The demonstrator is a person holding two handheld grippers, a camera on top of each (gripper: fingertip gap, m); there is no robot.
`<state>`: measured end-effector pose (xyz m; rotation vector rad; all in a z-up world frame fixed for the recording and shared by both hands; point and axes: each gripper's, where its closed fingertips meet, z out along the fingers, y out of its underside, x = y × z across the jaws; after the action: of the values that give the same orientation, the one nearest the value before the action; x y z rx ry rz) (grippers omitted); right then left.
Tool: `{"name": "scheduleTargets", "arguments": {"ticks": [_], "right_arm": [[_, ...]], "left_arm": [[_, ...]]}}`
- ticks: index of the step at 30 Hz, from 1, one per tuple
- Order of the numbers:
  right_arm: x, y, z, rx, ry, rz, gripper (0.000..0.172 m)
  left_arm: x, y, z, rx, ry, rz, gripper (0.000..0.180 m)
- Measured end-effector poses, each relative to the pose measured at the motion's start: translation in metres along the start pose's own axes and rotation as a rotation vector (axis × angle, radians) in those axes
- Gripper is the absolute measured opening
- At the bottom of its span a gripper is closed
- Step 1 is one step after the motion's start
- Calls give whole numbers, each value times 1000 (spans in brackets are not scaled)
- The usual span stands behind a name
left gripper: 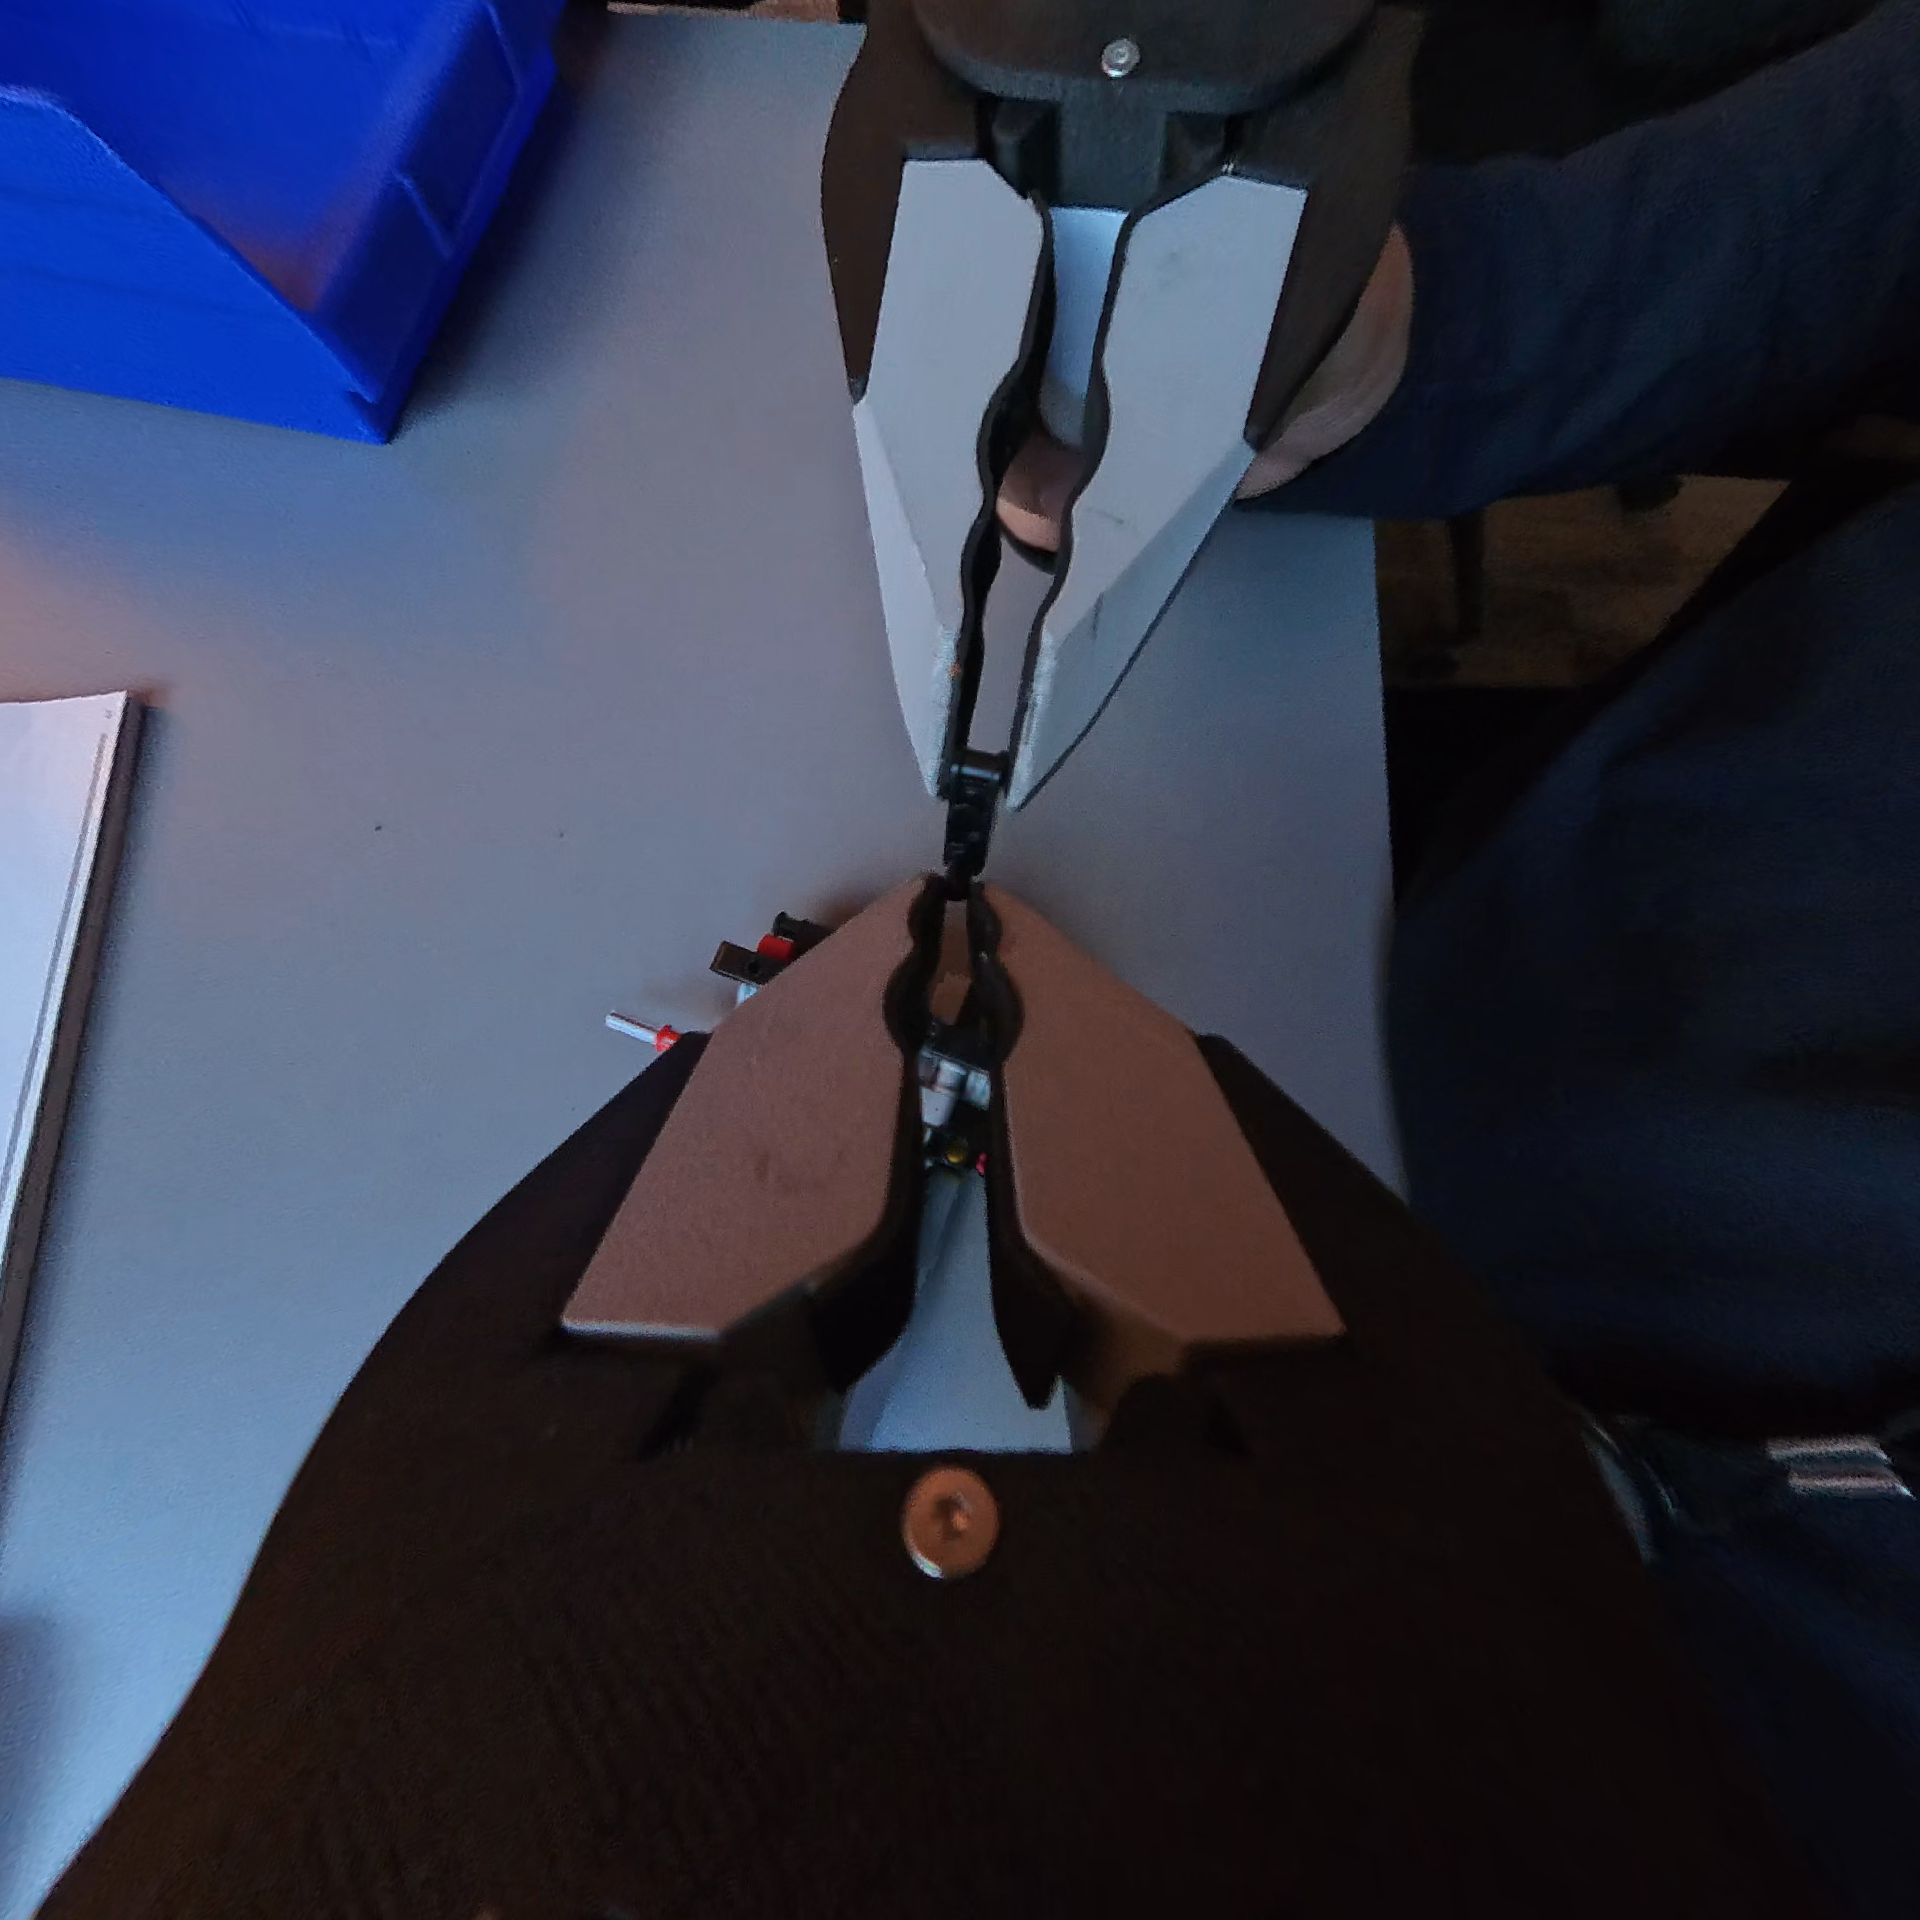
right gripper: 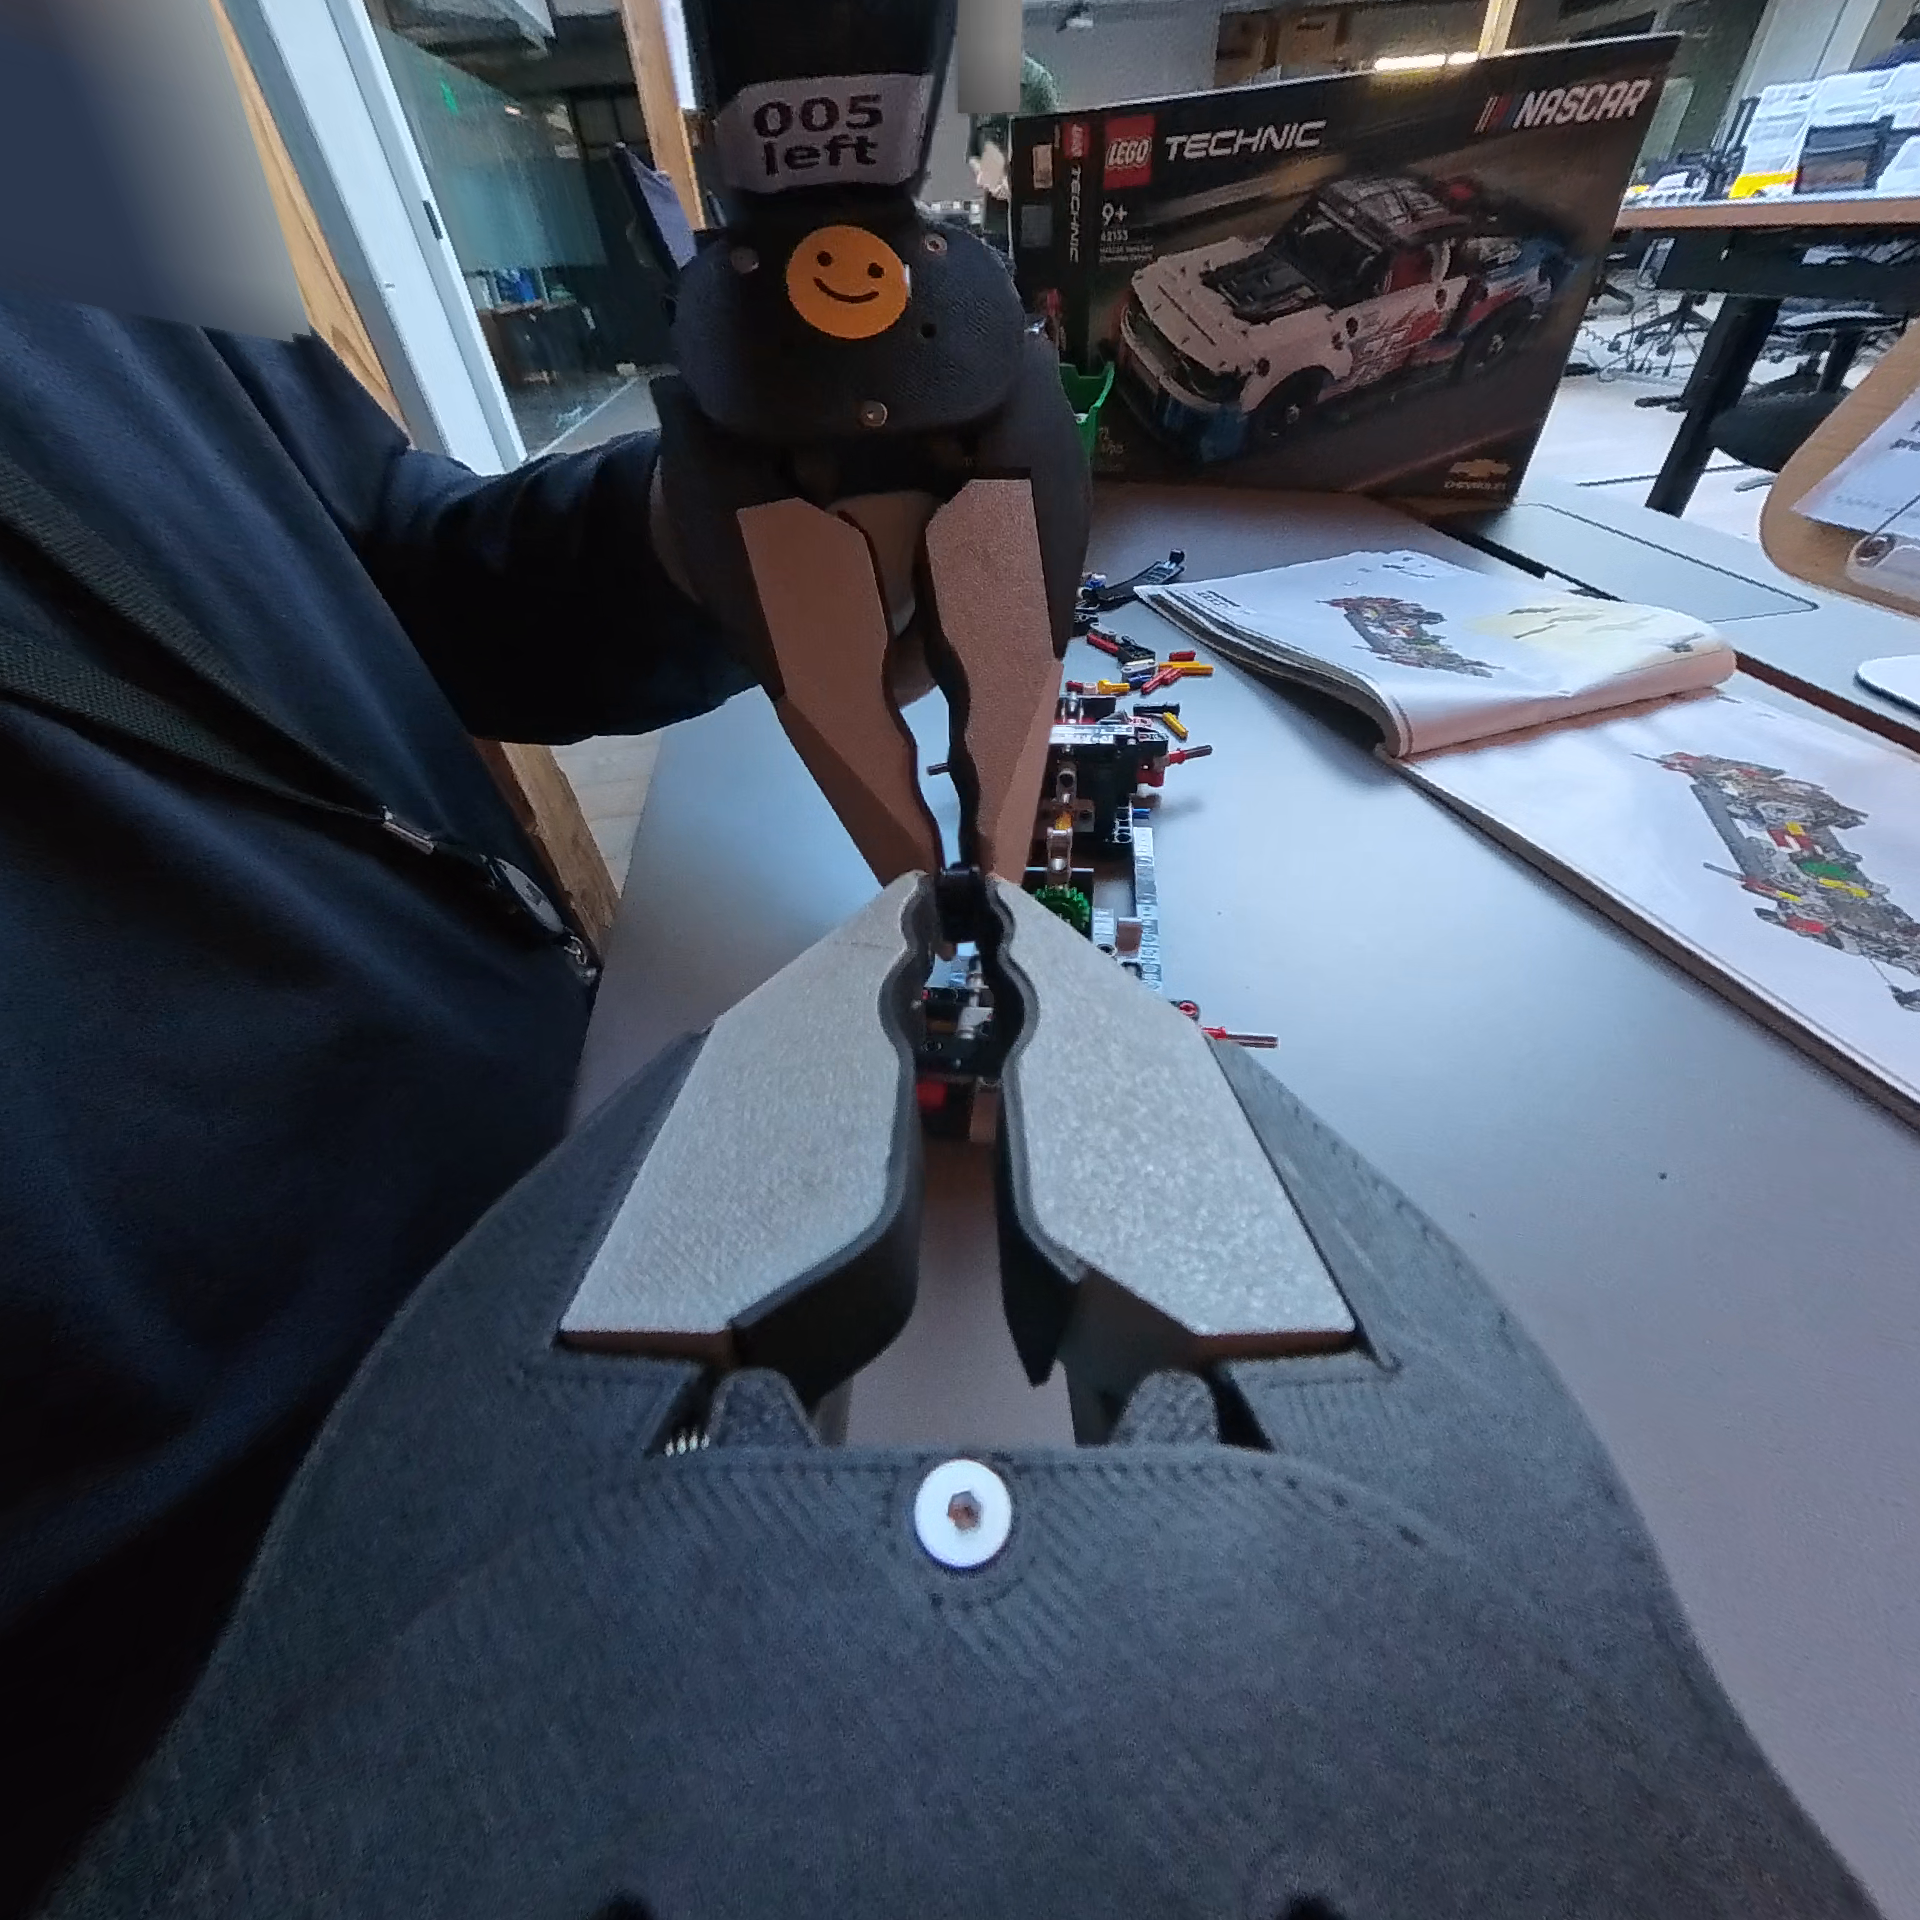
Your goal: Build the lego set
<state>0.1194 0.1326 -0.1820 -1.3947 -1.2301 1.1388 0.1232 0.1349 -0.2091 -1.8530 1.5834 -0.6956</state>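
My two grippers meet tip to tip above the grey table (left gripper: 416,727). A small black connector piece (left gripper: 968,826) spans the short gap between them. My left gripper (left gripper: 956,899), with brown fingers, is shut on its near end. My right gripper (left gripper: 974,774), with grey fingers, comes from the top of the left wrist view and is shut on its far end. In the right wrist view the black piece (right gripper: 954,914) sits between the tips of my right gripper (right gripper: 956,904), and the left gripper (right gripper: 961,862) reaches down onto it from above.
A partly built brick chassis (right gripper: 1112,769) with a green gear (right gripper: 1070,909) lies on the table below. Loose small pieces (left gripper: 758,951) are scattered there. An open instruction booklet (right gripper: 1455,644) and a model car box (right gripper: 1330,281) are at the right. A blue bin (left gripper: 208,208) is nearby. A person's dark sleeve (right gripper: 499,582) is close. The grippers are tip to tip, or close to it.
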Motion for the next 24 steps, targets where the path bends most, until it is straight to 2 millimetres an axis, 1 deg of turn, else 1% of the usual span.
{"name": "scheduleTargets", "arguments": {"ticks": [6, 10, 12, 15, 18, 20, 24], "right_arm": [[1, 8, 1, -55, 29, -18, 5], [4, 22, 2, -150, 69, -44, 5], [7, 34, 3, -209, 91, -36, 5], [8, 57, 4, -319, 96, 22, 5], [8, 74, 5, -402, 106, 59, 5], [10, 79, 6, -435, 121, 58, 5], [9, 84, 10, -480, 100, 80, 5]], "left_arm": [[0, 2, 1, 3, 28, -17, 2], [-4, 9, 4, -34, -3, -9, 0], [-6, 14, 5, -61, -27, 2, 1], [-9, 29, 1, -112, -47, -5, 13], [-19, 47, -7, -160, -74, -14, 35], [-26, 56, -12, -181, -81, -15, 49], [-28, 72, -14, -260, -2, 11, 74]]}}
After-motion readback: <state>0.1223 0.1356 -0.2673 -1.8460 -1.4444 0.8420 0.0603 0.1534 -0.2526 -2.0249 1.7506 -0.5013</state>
